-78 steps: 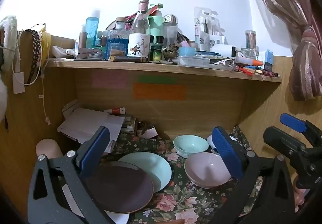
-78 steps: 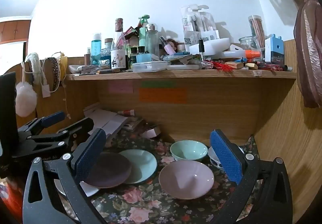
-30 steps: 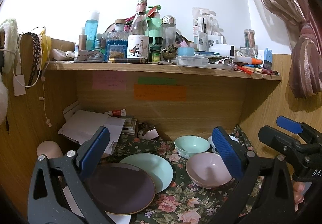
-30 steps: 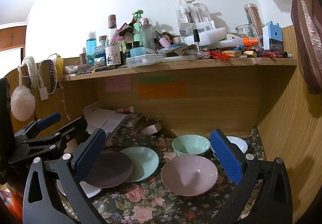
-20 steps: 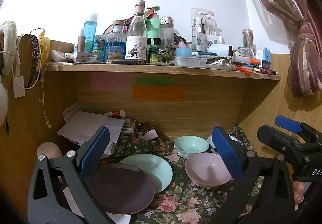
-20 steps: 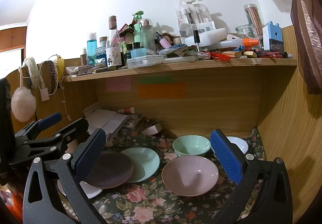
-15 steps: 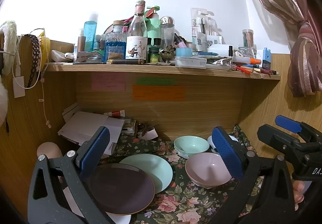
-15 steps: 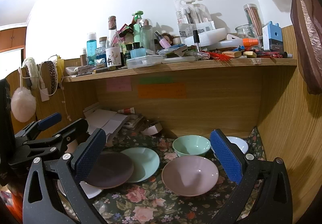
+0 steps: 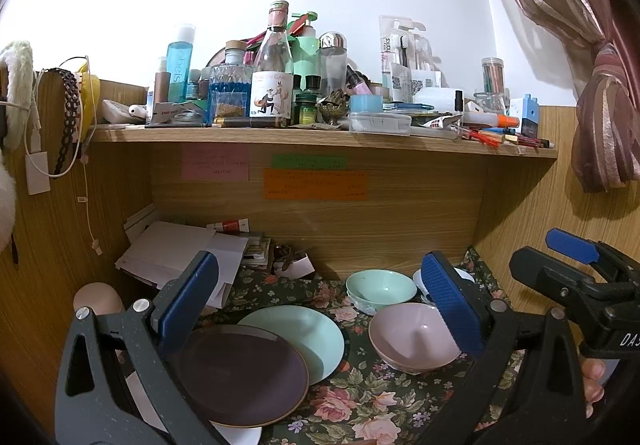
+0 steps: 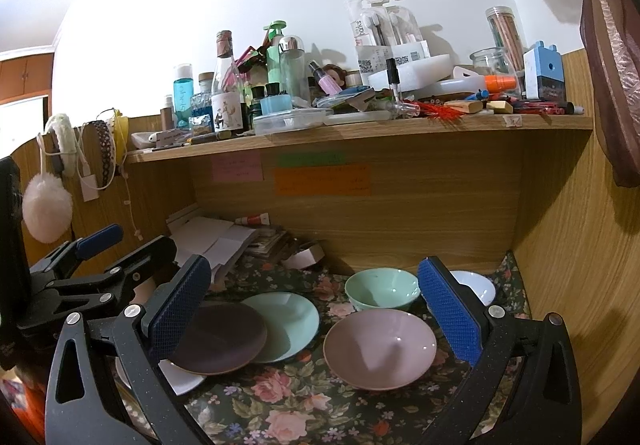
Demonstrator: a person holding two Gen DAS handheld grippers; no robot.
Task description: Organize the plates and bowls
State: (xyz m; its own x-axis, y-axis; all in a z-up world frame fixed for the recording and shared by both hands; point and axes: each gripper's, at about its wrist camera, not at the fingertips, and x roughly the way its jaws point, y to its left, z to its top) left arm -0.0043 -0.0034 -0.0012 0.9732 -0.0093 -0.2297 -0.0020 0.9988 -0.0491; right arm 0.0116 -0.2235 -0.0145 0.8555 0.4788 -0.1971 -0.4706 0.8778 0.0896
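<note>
your left gripper [image 9: 320, 305] and your right gripper [image 10: 316, 309] both hung above the floral cloth [image 10: 288, 417] with jaws spread wide and nothing between them. the dishes lay loose in the desk nook: 3 plates overlapped on the left, a dark plate [image 10: 218, 339] on top of a white plate [image 10: 180, 377] and lapping the rim of a mint plate [image 10: 286, 319]; 3 bowls sat on the right, a pink bowl [image 10: 380, 347] in front, a mint bowl [image 10: 380, 287] just behind it and a small white bowl [image 10: 474, 285] partly hidden by your right finger. the relation that mattered: the pink bowl lay straight ahead of your right gripper and low, framed between its pads, while the dark plate lay below your left one. so, in my judgement, the right hand was nearer the bowls and the left nearer the plates. round dishes have no long axis, so any rim approach would serve.
</note>
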